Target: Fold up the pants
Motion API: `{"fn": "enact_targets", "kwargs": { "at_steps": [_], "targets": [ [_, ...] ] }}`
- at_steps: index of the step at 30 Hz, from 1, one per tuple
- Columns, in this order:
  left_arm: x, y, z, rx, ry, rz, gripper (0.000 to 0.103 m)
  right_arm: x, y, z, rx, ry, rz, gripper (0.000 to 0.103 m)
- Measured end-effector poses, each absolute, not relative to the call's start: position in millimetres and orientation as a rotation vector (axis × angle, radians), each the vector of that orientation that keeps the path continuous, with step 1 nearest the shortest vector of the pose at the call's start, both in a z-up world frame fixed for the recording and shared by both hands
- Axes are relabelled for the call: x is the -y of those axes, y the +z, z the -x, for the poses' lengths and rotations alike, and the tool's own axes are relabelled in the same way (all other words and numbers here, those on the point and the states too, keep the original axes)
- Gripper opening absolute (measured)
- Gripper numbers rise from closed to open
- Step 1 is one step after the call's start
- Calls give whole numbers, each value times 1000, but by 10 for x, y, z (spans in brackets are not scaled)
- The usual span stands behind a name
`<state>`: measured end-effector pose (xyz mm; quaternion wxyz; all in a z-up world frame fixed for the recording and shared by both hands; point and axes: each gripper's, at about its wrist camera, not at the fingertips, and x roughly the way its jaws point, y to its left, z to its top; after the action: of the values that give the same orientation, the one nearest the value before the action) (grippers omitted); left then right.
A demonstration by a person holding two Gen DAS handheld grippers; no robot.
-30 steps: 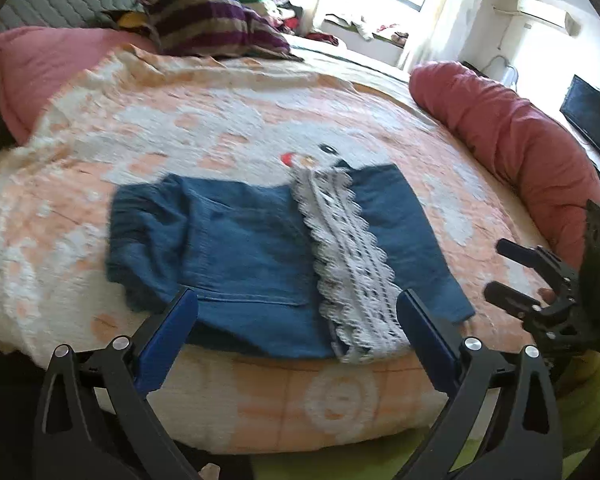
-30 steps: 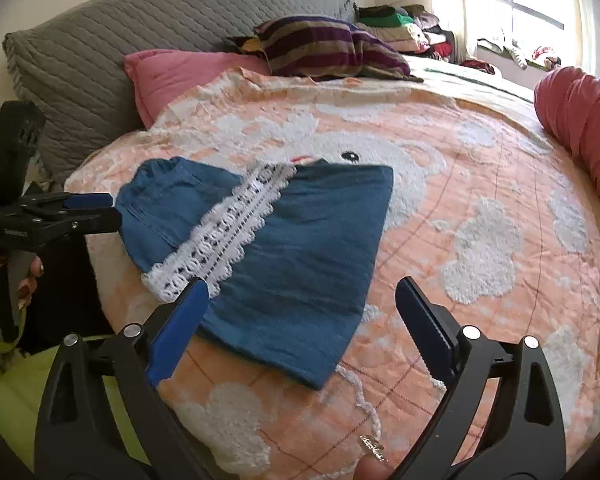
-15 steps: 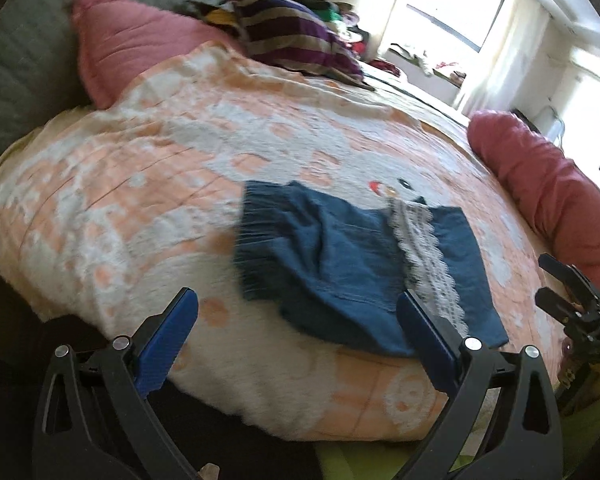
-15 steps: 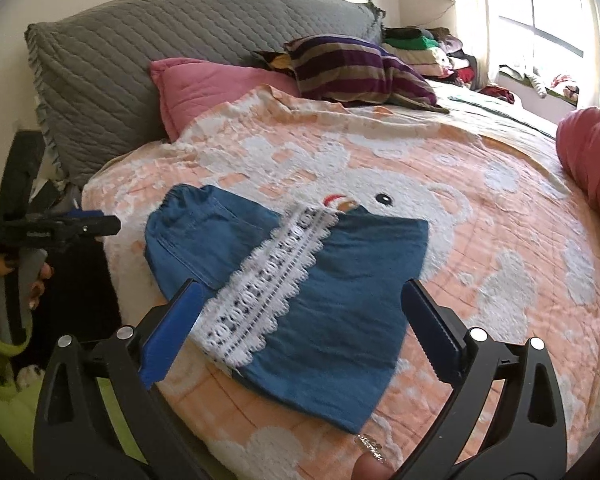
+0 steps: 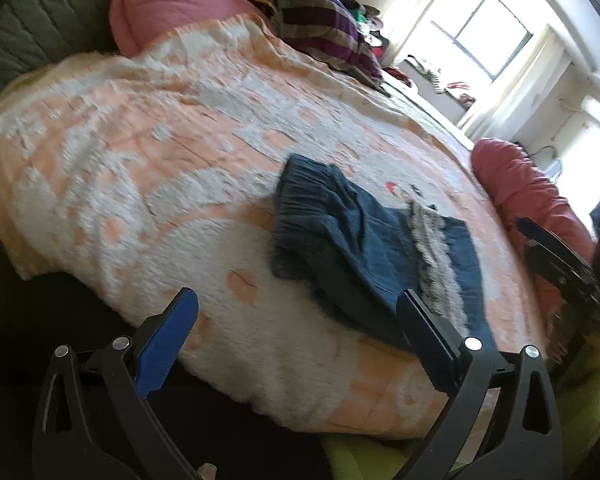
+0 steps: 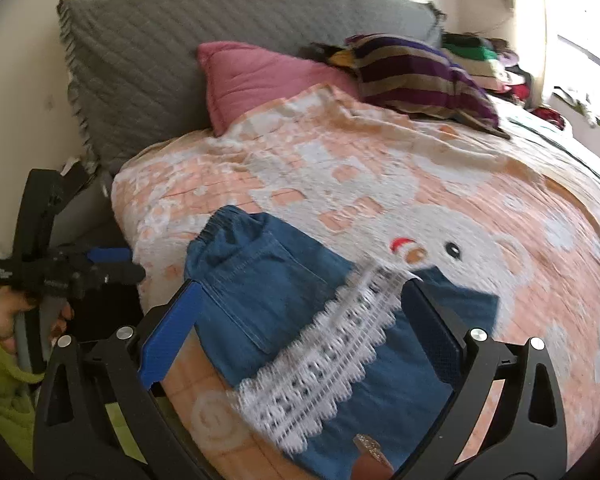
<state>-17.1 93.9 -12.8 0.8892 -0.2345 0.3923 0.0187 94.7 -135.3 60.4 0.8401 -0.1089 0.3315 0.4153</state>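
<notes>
Blue denim pants (image 6: 268, 292) lie folded flat on the orange-and-white bedspread (image 6: 340, 160), with a white lace band (image 6: 332, 344) across them and the elastic waistband to the left. My right gripper (image 6: 302, 286) hovers open just over their near part, empty. From the left wrist view the pants (image 5: 364, 248) sit to the right of centre. My left gripper (image 5: 296, 296) is open and empty, back off the bed's edge to their left. Each gripper shows in the other's view: the left gripper (image 6: 132, 266) held by a hand (image 6: 4, 316), and the right gripper (image 5: 540, 240).
A grey quilted cushion (image 6: 220, 28), a pink pillow (image 6: 260, 76) and a striped pillow (image 6: 420, 76) line the head of the bed. A red bolster (image 5: 524, 184) lies along the far side. The bed's near edge (image 5: 260, 392) drops off below the grippers.
My left gripper has drawn back and swung left, so the pants now sit right of its fingers. My right gripper has moved in closer over the pants. Both stayed open.
</notes>
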Motion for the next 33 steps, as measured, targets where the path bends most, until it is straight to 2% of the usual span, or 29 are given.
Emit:
{"fn": "enact_targets", "kwargs": {
  "at_steps": [14, 16, 17, 18, 20, 28, 31, 32, 33],
  "targets": [
    [-745, -446, -117, -856, -85, 551, 97, 451, 374, -1438, -835, 1018, 403, 94],
    [-734, -471, -179, -856, -110, 563, 90, 314, 329, -1489, -850, 1041, 433, 94],
    [-738, -502, -219, -859, -127, 584, 67, 216, 299, -1519, -861, 1056, 451, 94],
    [-756, -569, -268, -874, -146, 621, 48, 160, 283, -1539, -868, 1067, 462, 94],
    [-799, -677, -315, -894, -143, 661, 38, -4, 233, -1576, -887, 1101, 492, 94],
    [-822, -746, -342, -885, -171, 666, 36, -551, -113, -1632, -987, 1220, 594, 94],
    [-833, -751, -356, -883, -175, 670, 36, -656, -292, -1647, -1062, 1295, 577, 81],
    [-836, -752, -364, -882, -177, 671, 36, -669, -331, -1640, -1076, 1313, 574, 67],
    [-849, -754, -371, -878, -177, 677, 36, -667, -362, -1632, -1064, 1312, 579, 63]
  ]
}}
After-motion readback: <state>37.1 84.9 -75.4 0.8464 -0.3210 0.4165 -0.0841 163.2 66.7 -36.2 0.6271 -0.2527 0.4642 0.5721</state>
